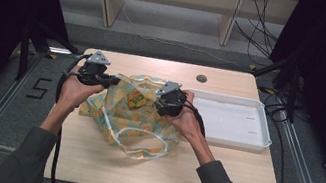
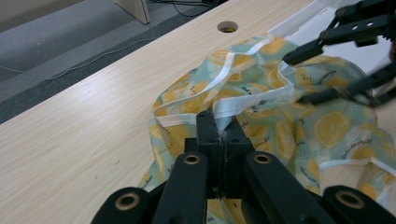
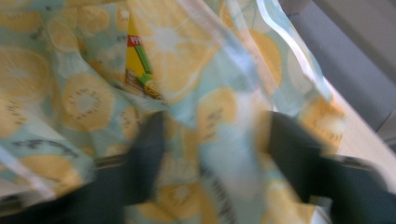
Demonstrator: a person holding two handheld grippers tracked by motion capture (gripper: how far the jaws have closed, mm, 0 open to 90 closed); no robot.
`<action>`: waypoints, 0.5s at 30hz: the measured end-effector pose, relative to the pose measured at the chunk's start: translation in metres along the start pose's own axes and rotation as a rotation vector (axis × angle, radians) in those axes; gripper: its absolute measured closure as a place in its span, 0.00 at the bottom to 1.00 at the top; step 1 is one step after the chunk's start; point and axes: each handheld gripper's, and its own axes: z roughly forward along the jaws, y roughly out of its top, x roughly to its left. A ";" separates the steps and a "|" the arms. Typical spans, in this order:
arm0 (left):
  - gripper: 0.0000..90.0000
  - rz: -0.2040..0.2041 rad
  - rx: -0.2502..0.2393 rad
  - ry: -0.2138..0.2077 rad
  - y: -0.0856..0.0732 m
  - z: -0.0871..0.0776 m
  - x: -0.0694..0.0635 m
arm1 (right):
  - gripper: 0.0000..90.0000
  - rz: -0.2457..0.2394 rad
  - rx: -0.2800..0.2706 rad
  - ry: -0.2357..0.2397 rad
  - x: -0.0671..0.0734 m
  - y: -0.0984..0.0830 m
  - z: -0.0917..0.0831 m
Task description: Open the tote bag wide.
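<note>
A light-blue fabric bag [image 1: 131, 119] printed with lemon slices lies crumpled at the middle of the wooden table [image 1: 112, 169]. My left gripper [image 1: 113, 80] is shut on its white-trimmed rim [image 2: 243, 103] and holds that edge up at the bag's left side. My right gripper [image 1: 160, 102] is at the bag's right side with its jaws apart and a loose fold of the fabric [image 3: 224, 154] between them; that view is blurred. In the left gripper view the right gripper [image 2: 296, 79] stands open over the cloth. A yellow packet [image 3: 137, 65] lies inside the bag [image 3: 84, 98].
A shallow white tray [image 1: 235, 144] sits on the table's right part, just beyond my right hand. A round cable hole [image 1: 201, 78] is near the far edge. Bare tabletop lies in front of the bag. Cables trail over the floor behind.
</note>
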 end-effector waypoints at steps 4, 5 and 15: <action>0.98 -0.020 -0.024 0.018 -0.009 0.001 0.009 | 0.98 0.001 -0.032 -0.043 -0.016 0.011 0.009; 0.98 -0.019 -0.020 0.023 -0.011 0.003 0.010 | 0.98 -0.007 -0.052 -0.065 -0.021 0.015 0.010; 0.98 -0.094 -0.034 0.124 -0.032 0.027 0.037 | 0.99 0.063 -0.045 -0.096 -0.042 0.047 0.040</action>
